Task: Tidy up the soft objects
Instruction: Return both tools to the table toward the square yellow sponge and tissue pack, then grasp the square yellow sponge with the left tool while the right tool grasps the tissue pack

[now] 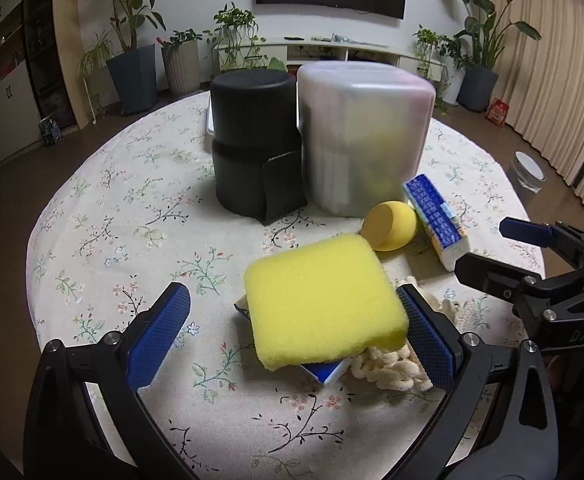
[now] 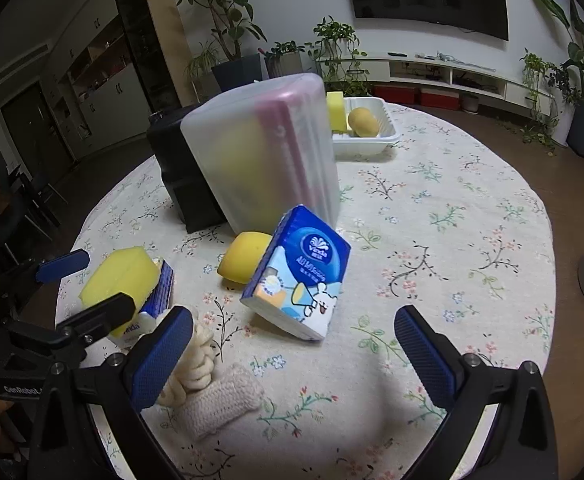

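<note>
A square yellow sponge (image 1: 322,300) lies on a blue tissue pack (image 1: 326,372) and a cream knitted cloth (image 1: 388,368). My left gripper (image 1: 296,332) is open, its fingers either side of the sponge, not touching it. A yellow foam ball (image 1: 390,224) and a second blue tissue pack (image 1: 436,220) lie behind. In the right wrist view my right gripper (image 2: 292,352) is open and empty, just before the tilted tissue pack (image 2: 298,280), which leans on the foam ball (image 2: 244,256). The sponge (image 2: 118,280) and cloth (image 2: 216,404) lie left.
A black cylindrical container (image 1: 254,140) and a frosted plastic bin (image 1: 366,132) stand mid-table on the floral cloth (image 1: 104,220). A white tray (image 2: 366,136) behind holds another yellow sponge and ball. A grey bin (image 1: 528,170) stands on the floor.
</note>
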### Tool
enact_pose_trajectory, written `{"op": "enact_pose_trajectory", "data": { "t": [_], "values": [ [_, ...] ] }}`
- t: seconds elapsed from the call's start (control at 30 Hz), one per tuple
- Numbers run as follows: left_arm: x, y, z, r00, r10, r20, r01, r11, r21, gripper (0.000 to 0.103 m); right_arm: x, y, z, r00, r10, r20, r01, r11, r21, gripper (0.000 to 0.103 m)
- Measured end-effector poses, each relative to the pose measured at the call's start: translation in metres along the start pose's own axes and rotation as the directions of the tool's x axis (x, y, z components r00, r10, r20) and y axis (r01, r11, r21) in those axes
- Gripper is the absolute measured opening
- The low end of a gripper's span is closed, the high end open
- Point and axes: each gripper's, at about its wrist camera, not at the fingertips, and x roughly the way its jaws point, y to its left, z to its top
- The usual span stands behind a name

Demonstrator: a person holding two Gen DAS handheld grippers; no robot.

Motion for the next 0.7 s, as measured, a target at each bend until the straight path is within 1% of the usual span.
{"op": "enact_pose_trajectory", "data": {
  "t": [0.13,0.3,0.4,0.6,0.67,0.7],
  "values": [
    [0.006,0.004,-0.001,1.000,0.006,-0.023,-0.007,1.000,-0.022,0.103,0.007,0.000,0.004,1.000,0.010,-0.006,-0.010,1.000,0.010,0.103],
    [0.008,0.006,-0.001,1.000,0.003,-0.030,-0.004,0.999,-0.038,0.103,0.018,-0.001,0.006,1.000,0.005,-0.025,-0.004,1.000,0.025,0.103],
    [0.007,0.007,0.000,1.000,0.007,-0.021,-0.008,0.999,-0.043,0.103,0.022,-0.006,0.007,1.000,0.011,-0.027,-0.010,0.998,0.056,0.103],
    [0.008,0.009,0.001,1.000,-0.001,-0.028,-0.001,0.998,-0.059,0.101,0.033,-0.017,0.009,0.998,0.034,-0.055,-0.027,0.993,0.117,0.103],
    [0.007,0.010,0.001,1.000,-0.006,-0.020,0.004,0.998,-0.064,0.101,0.036,-0.018,0.008,0.997,0.043,-0.071,-0.033,0.991,0.128,0.101],
    [0.006,0.010,0.001,1.000,-0.007,-0.014,0.006,0.998,-0.065,0.099,0.038,-0.019,0.008,0.996,0.049,-0.077,-0.039,0.990,0.134,0.098]
  ]
}}
